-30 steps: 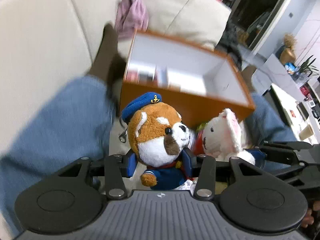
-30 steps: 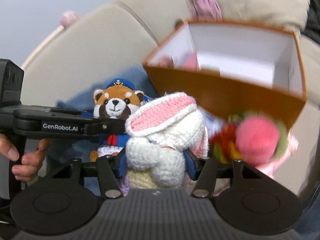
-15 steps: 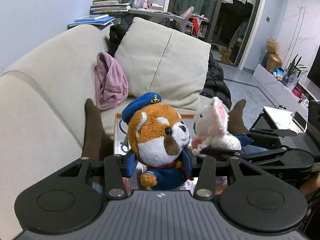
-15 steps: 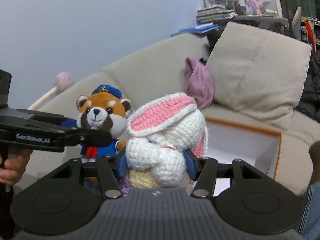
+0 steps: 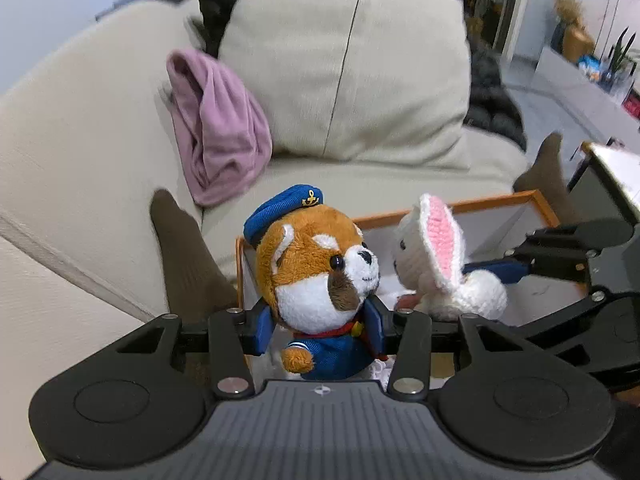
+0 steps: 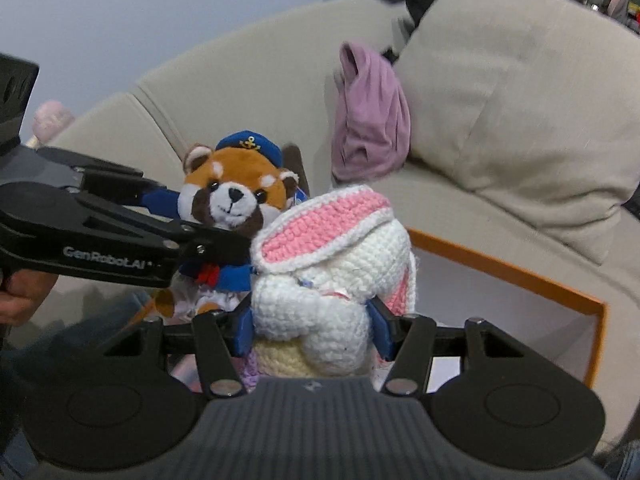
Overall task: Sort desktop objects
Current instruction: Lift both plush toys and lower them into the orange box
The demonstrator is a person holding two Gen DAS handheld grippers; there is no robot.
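Note:
My left gripper [image 5: 320,330] is shut on a red panda plush [image 5: 316,268] with a blue sailor cap; the plush also shows in the right wrist view [image 6: 236,200]. My right gripper [image 6: 312,326] is shut on a white crocheted rabbit [image 6: 332,276] with pink ears, which also shows in the left wrist view [image 5: 444,264]. Both toys are held side by side above an orange-rimmed white box [image 5: 532,212], seen at the right in the right wrist view [image 6: 520,276]. The box's contents are mostly hidden.
A beige sofa [image 5: 72,140] with a large cushion [image 5: 352,68] and a crumpled pink cloth [image 5: 220,132] lies behind the box. A brown-socked foot [image 5: 184,256] rests left of the box, another foot [image 5: 548,172] at its far right.
Both grippers tilted up from the box half a second ago, then tipped down again. The box is back in view under the toys. Both grips are unchanged.

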